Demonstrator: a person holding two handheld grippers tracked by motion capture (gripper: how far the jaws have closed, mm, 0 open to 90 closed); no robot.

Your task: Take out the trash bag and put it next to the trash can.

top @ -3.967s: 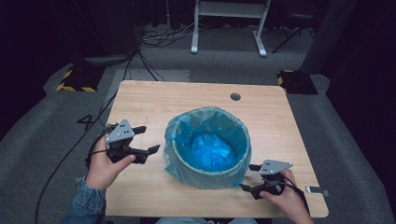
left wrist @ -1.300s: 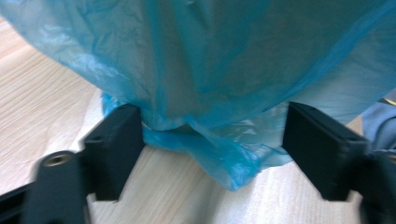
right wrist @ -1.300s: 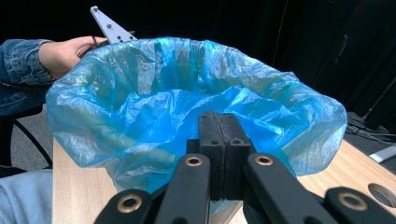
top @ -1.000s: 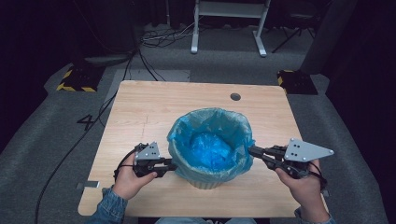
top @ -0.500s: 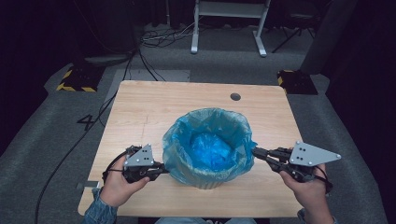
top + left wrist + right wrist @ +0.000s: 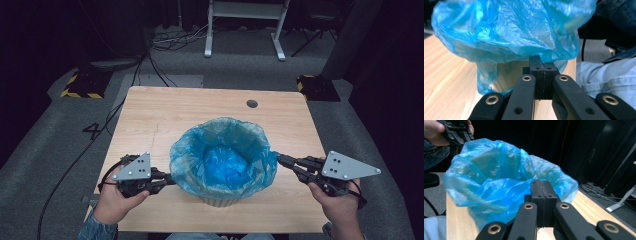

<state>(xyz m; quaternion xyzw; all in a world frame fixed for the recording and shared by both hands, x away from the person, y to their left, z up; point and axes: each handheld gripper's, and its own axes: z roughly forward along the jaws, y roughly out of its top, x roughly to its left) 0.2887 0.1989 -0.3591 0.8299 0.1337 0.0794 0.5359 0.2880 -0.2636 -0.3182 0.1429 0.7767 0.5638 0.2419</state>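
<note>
as the left tool (image 6: pixel 167 180) rose, blue bag (image 6: pixel 222 157) edge lifted, both pinched

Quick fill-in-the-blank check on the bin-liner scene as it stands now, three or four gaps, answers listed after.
1. The bag lining the bin is ____ in colour.
2. The jaws of the left gripper are ____ on the bag's edge.
3. The right gripper grips the bag's rim on the side ____ the left gripper.
4. The bin stands on a ____ table.

Missing words: blue; shut; opposite; wooden
</note>
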